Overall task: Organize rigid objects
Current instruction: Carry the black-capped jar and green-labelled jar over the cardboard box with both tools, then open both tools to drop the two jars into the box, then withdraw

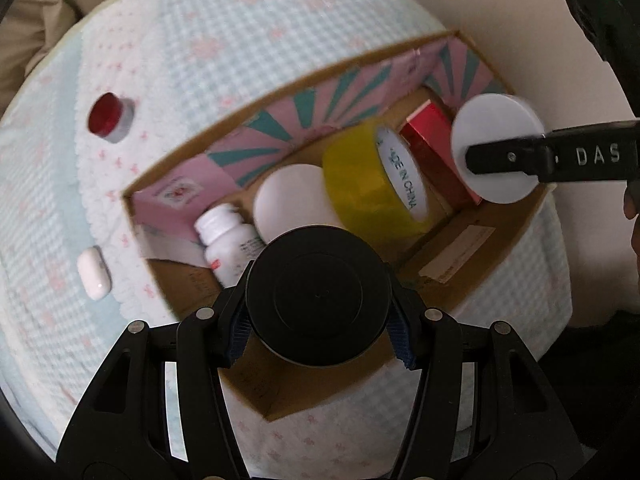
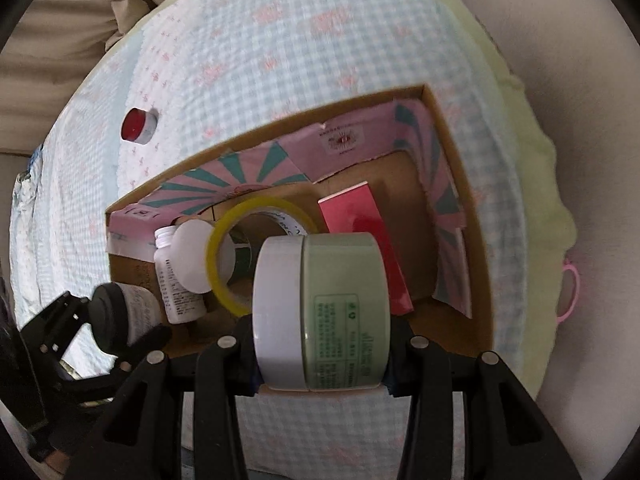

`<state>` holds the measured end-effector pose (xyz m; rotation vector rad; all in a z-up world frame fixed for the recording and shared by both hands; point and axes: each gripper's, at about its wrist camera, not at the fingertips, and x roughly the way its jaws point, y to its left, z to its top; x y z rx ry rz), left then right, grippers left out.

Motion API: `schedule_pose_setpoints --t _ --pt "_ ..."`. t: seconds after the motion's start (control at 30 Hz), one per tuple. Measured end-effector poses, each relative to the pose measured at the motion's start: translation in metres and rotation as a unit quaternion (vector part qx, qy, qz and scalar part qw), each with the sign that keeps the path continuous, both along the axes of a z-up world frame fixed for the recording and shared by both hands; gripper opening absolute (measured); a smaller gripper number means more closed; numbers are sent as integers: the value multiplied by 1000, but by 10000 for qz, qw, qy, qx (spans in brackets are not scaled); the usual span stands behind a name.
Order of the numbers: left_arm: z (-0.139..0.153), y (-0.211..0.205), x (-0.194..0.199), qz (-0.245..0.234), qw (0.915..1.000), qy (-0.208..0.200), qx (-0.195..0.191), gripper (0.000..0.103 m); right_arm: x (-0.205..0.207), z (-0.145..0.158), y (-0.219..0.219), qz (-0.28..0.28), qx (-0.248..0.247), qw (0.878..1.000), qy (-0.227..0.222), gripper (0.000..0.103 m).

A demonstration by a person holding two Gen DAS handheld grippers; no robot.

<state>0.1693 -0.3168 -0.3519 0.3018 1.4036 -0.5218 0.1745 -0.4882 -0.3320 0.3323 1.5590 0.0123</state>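
Checked quilt (image 1: 224, 32), pale blue and white with pink sprigs, covers the bed; everything sits on it. Cardboard box (image 1: 516, 240) next in size, open-topped, lined with pink-and-teal paper, resting on the quilt.

Inside the box, in a row: yellow packing tape roll (image 1: 372, 184) on edge, red carton (image 1: 432, 152) leaning behind it, white-lidded jar (image 1: 292, 196), white pill bottle (image 1: 228, 236) at the end.

My right tongs (image 2: 322, 314) are clamped on a pale green cream jar with white lid (image 2: 320, 312), held sideways over the box's near edge. My left tongs (image 1: 318, 298) grip a black-lidded jar (image 1: 318, 296) over the box's other near corner. Both loads are above the box, not yet down.

Still loose on the quilt, well apart from the box: a small red-capped pot (image 1: 110, 118) and a white earbud case (image 1: 94, 274).

Risks, as I judge them:
- The green jar is pinched lid to base, on its side. Released like that, it would likely roll into the tape roll or the red carton.
- The tape roll stands on edge; a knock could tip it onto the pill bottle.
- Free floor in the box looks scarce. Two jars going in together may collide, or the tongs may foul each other.
- The quilt is soft, so a push on the box wall could shift the whole box.
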Motion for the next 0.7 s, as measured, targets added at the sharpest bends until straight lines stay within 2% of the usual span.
schedule_pose_setpoints --t 0.2,0.33,0.37,0.4,0.43,0.47,0.57,0.7 --pt "-7 -18 0 -267 9995 59 179 53 -4 -18 -11 -480 428 9978 188 40" --pt "-5 -20 3 -282 9994 187 59 55 -10 -21 -16 -720 570 9954 271 40" --pt "-4 -21 3 -267 9994 192 90 77 -10 -23 -16 -714 533 9955 315 42" --pt "-2 -21 3 -259 9994 173 130 101 -10 -22 -16 -708 516 9957 308 57" --pt "0 -20 2 -252 9995 87 172 103 -11 -20 -17 -733 517 9957 245 70" --pt "3 -17 2 -266 9994 13 230 103 -12 -15 -18 -801 513 9954 122 103" --pt "7 -10 0 -280 9990 -98 345 103 -17 -3 -22 -985 612 9931 -156 103" --pt "12 1 3 -140 9992 -114 351 103 -23 -3 -23 -1075 670 9918 -175 103"
